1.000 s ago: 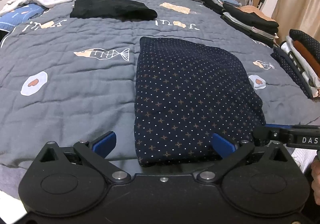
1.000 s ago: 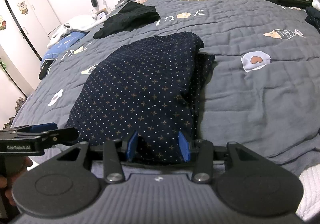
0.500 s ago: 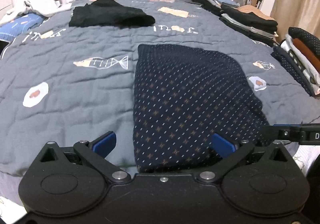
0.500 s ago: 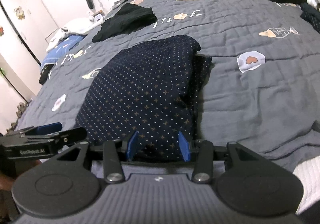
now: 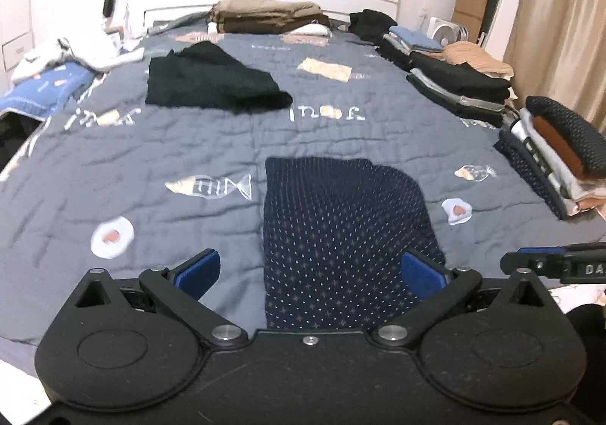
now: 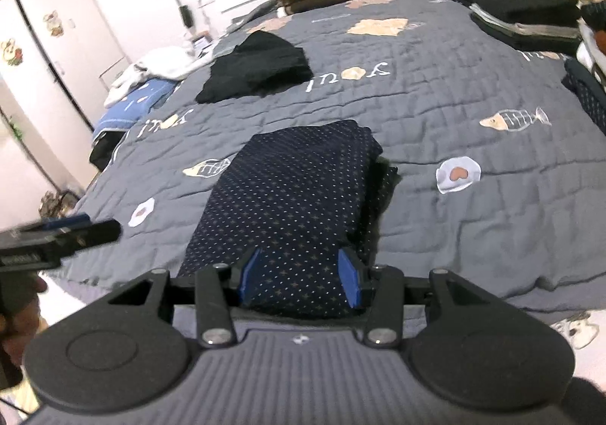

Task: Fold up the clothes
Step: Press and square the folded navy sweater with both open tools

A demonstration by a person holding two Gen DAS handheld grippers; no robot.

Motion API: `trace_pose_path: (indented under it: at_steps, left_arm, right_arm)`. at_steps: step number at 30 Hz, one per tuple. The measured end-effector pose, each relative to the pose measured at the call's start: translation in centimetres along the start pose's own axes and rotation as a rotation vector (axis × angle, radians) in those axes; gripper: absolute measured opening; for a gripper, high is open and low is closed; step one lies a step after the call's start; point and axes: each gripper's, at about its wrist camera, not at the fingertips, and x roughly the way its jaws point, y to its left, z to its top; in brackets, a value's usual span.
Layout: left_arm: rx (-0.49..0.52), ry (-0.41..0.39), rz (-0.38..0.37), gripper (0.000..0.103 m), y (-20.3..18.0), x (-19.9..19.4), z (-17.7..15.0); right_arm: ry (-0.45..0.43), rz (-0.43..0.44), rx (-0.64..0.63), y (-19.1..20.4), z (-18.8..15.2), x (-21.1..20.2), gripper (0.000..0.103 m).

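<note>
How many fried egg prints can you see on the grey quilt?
2 fried egg prints show in each wrist view: one left of the navy dotted garment, one to its right. Clothes stacks and the grippers may hide more on the quilt.

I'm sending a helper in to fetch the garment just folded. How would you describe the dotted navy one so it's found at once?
Start at the grey quilted bedspread with its fish and egg pictures. The navy garment lies folded at the near edge, beside a fish picture. Unlike the plain black garment farther up, it carries small pale dots and crosses.
</note>
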Motion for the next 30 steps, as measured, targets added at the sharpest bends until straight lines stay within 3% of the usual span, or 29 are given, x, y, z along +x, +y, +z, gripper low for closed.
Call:
trace_pose_path:
  at_steps: [5,15,30]
  left_arm:
    - [0.001,0.051,-0.050,0.103,0.0,-2.4,1.7]
    - [0.106,0.053,-0.039,0.103,-1.9,-4.3,4.1]
    - [0.154,0.089,-0.099,0.103,-1.4,-0.7,4.5]
  right_arm:
    - [0.022,0.010,-0.018,0.8,0.9,-2.0,0.044]
    - [0.014,0.000,-0.061,3.1,1.9,-5.0,0.044]
    - [0.017,-0.059,-0.062,4.4,3.4,-5.6,0.044]
